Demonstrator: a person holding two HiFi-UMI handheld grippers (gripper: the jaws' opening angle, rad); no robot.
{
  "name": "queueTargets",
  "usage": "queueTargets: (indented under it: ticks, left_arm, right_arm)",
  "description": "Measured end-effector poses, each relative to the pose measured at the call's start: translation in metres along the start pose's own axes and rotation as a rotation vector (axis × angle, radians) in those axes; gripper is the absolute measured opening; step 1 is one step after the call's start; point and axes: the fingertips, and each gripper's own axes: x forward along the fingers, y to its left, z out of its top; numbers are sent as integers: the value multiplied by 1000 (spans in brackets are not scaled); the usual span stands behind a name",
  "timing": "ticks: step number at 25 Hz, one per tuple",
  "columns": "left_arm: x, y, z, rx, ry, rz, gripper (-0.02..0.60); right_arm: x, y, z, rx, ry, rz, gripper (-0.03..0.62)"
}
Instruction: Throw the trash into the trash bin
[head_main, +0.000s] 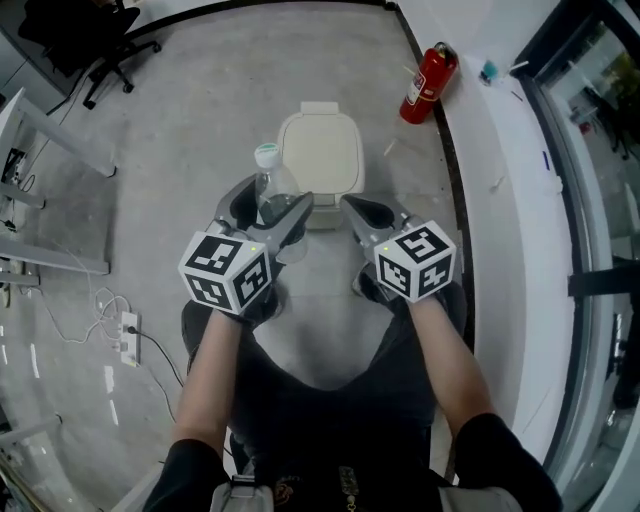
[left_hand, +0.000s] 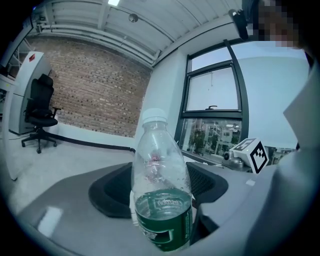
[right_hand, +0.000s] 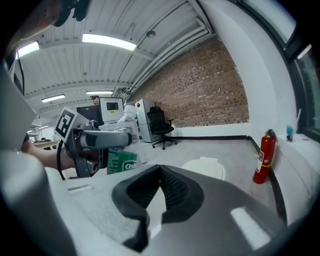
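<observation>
A clear plastic bottle (head_main: 270, 190) with a white cap and a green label stands upright between the jaws of my left gripper (head_main: 268, 207), which is shut on its lower body. In the left gripper view the bottle (left_hand: 161, 190) fills the middle, pinched between both dark pads. My right gripper (head_main: 354, 207) is level with it on the right, shut, with nothing in it; its pads meet at the tips (right_hand: 160, 169). A cream trash bin (head_main: 320, 150) with its lid down stands on the floor just beyond both grippers, and the bin (right_hand: 204, 166) also shows in the right gripper view.
A red fire extinguisher (head_main: 428, 82) leans by the white window ledge (head_main: 500, 160) at the right. A black office chair (head_main: 100, 50) stands far left. A power strip (head_main: 128, 335) with cables lies on the concrete floor at the left. My legs are below the grippers.
</observation>
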Motion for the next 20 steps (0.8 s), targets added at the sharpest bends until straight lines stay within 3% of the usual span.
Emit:
queueTargets:
  ticks: [15, 20]
  left_arm:
    - [52, 57, -36, -40, 25, 3, 337]
    - [56, 65, -37, -50, 27, 4, 337]
  right_arm:
    - [114, -51, -121, 88, 275, -43, 3]
    - [121, -56, -135, 83, 309, -61, 3]
